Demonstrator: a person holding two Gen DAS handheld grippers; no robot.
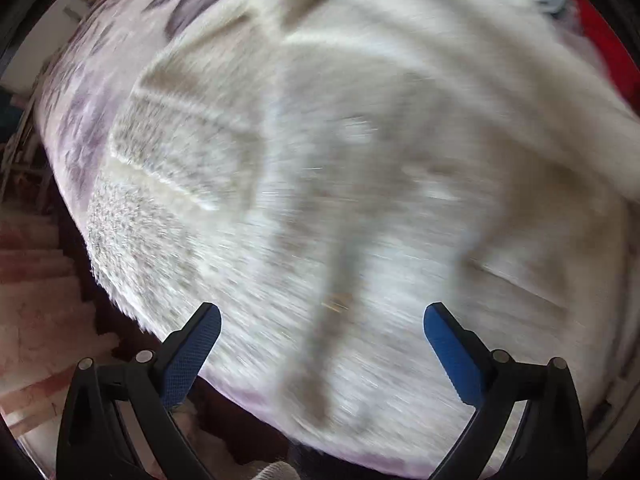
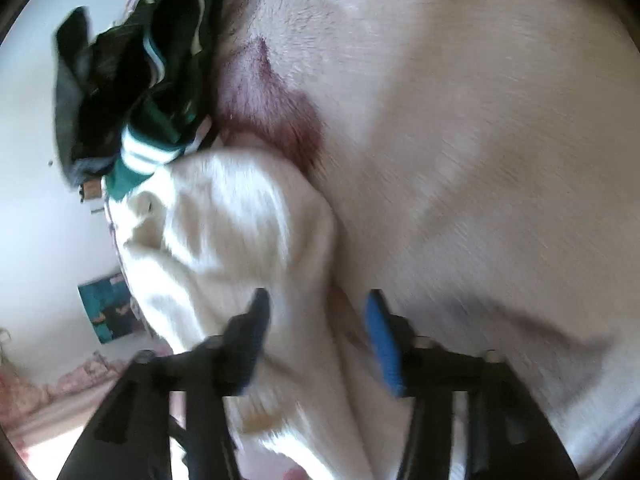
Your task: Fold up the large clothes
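Note:
A large white fluffy garment [image 1: 320, 140] lies spread over a bed and fills most of the left wrist view, which is blurred. My left gripper [image 1: 322, 310] hangs above it, pointing down, its blue-padded fingers [image 1: 452, 352] wide apart with nothing between them. In the right wrist view the same white garment [image 2: 460, 140] covers the bed, and a bunched fold [image 2: 224, 220] of it rises at the left. My right gripper [image 2: 318, 296] stands open over the fold's lower end; cloth lies beneath the gap, and the pads do not press on it.
A bedspread [image 1: 80, 112] with a purple pattern shows beyond the garment's edge. A dark green garment with white stripes [image 2: 160, 80] lies heaped at the bed's far side. Something red [image 1: 604, 40] sits at the top right. A pink carpet [image 1: 32, 300] covers the floor.

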